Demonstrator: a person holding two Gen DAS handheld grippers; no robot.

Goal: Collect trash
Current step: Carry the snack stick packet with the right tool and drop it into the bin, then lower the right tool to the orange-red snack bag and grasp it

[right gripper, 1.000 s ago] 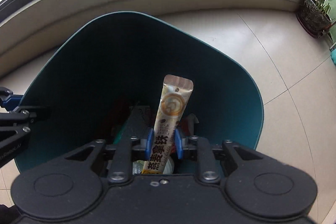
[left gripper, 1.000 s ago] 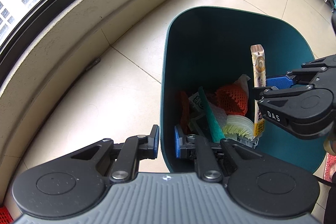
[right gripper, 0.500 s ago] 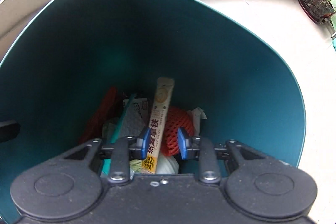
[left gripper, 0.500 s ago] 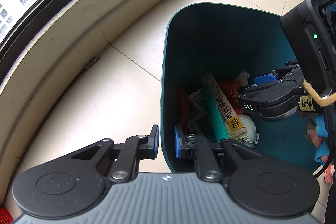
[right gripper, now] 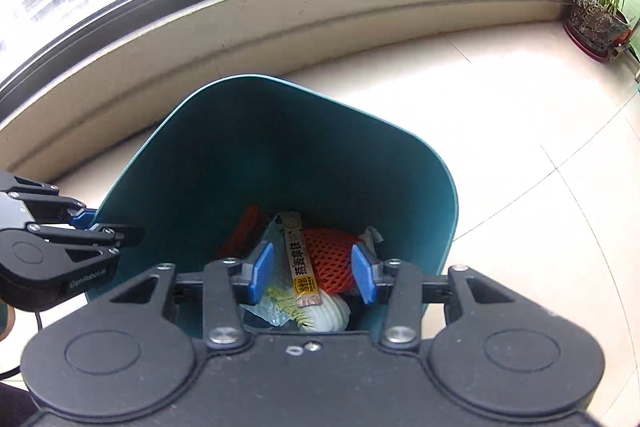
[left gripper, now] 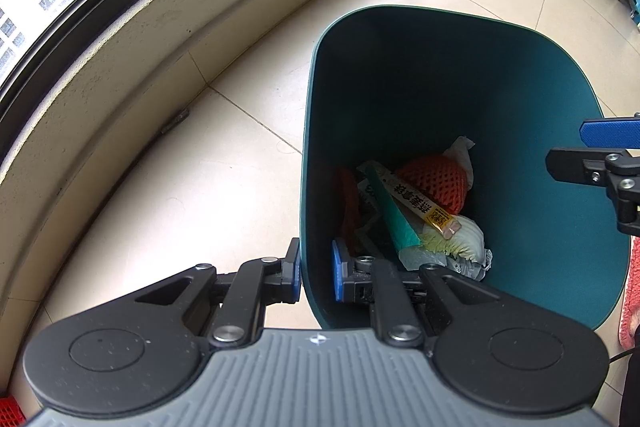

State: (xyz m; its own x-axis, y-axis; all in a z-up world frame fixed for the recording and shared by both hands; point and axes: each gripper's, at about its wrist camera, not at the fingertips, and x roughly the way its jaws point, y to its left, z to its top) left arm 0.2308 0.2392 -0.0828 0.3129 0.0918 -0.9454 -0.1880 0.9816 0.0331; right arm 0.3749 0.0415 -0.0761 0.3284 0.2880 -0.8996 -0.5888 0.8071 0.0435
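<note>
1. The step in hand looks like the drop-off's end: the sachet [right gripper: 301, 259] lies inside the bin [left gripper: 560, 227], on top of the other trash, free of both grippers.
2. In the bin the sachet rests slantwise across the red net [left gripper: 434, 183] and a pale leafy scrap [left gripper: 460, 241], with a teal strip [left gripper: 394, 215] just beside it and crumpled paper [left gripper: 460, 155] toward the bin's far wall.
3. The right gripper [right gripper: 312, 277] hangs above the bin's near rim with its jaws opening, now at a middling spread; nothing is between the pads, and the sachet seen through the gap lies well below them.
4. It points steeply down into the bin, and only its blue-padded tip reaches into the left wrist view at the bin's right side.
5. The left gripper [left gripper: 316, 273] is clamped narrowly on the bin's near-left wall, one pad outside the bin and one inside, tilted steeply down, steadying the bin.
6. Judged from this, the next move calls for the right gripper to clear the bin's rim and turn toward the floor [left gripper: 224, 163] beyond the bin for another piece; none shows on the tiles in view.
7. The left grip should likely hold the bin while that search goes on, lest the bin tip.
</note>
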